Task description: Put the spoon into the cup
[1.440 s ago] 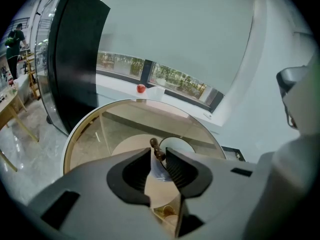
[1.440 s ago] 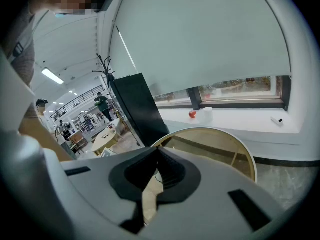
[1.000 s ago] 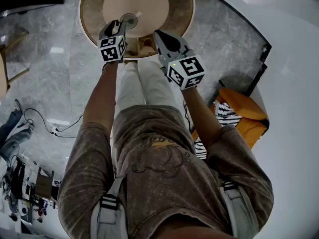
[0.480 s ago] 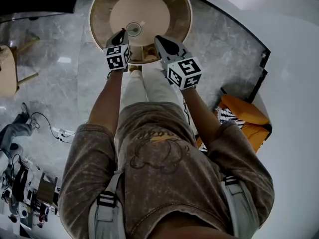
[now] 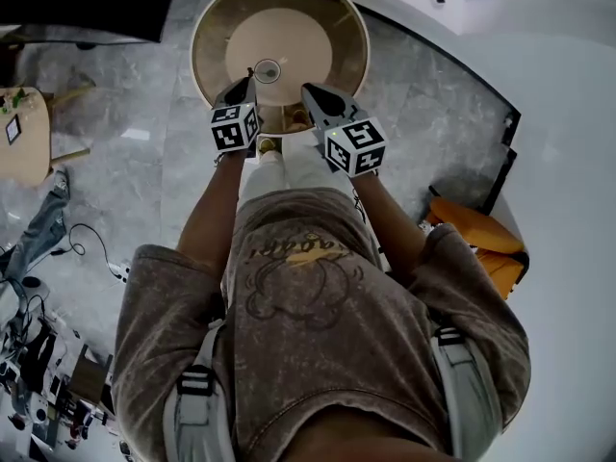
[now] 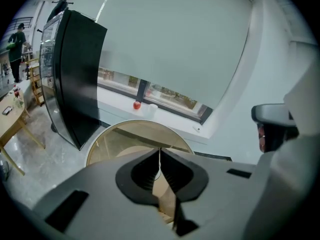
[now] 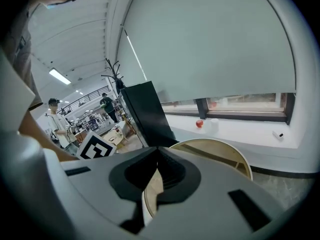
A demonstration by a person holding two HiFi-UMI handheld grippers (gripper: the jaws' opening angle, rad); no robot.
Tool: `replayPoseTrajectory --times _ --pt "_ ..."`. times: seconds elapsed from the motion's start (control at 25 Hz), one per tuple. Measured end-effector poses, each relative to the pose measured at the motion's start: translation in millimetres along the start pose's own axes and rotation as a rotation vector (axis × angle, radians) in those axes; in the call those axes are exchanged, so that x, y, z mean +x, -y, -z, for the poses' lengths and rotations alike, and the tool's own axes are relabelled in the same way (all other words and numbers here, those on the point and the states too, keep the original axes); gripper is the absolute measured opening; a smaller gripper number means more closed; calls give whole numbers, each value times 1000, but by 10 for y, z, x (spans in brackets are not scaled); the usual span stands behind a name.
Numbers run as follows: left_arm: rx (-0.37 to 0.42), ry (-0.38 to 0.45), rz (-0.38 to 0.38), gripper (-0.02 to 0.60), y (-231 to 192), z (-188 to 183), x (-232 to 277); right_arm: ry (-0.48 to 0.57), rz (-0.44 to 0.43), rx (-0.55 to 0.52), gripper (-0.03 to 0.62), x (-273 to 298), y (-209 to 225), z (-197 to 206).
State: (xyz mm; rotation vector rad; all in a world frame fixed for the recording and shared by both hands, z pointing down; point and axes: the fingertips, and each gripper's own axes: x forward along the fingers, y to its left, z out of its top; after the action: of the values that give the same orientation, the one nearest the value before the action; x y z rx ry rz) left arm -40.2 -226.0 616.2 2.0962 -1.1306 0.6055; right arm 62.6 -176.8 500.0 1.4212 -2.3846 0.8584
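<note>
A round wooden desk [image 5: 348, 46], a pale disc inside a darker ring, fills the upper centre. On the disc stands a small round cup [image 5: 267, 68]. The spoon is too small to make out, so I cannot tell its long axis. Both forearms reach straight up the frame. The left tool [image 5: 248, 83] has just closed on nothing, its tip near the cup. The right tool [image 5: 310, 92], beside it, is likewise closed and empty.

Cup [image 5: 267, 68] on round wooden table [image 5: 313, 22]
</note>
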Motion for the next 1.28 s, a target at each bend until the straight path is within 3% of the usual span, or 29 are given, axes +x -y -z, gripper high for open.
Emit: replayPoseTrajectory --times 0.4,0.8,1.28 --pt "78 97 91 25 544 -602 -809 70 -30 -47 18 -322 -284 -376" --pt "129 265 214 25 1075 -1158 -1670 153 -68 -93 17 -699 -614 -738" --pt "226 418 209 25 1220 -1349 -2264 226 -73 -129 17 -934 -869 -973"
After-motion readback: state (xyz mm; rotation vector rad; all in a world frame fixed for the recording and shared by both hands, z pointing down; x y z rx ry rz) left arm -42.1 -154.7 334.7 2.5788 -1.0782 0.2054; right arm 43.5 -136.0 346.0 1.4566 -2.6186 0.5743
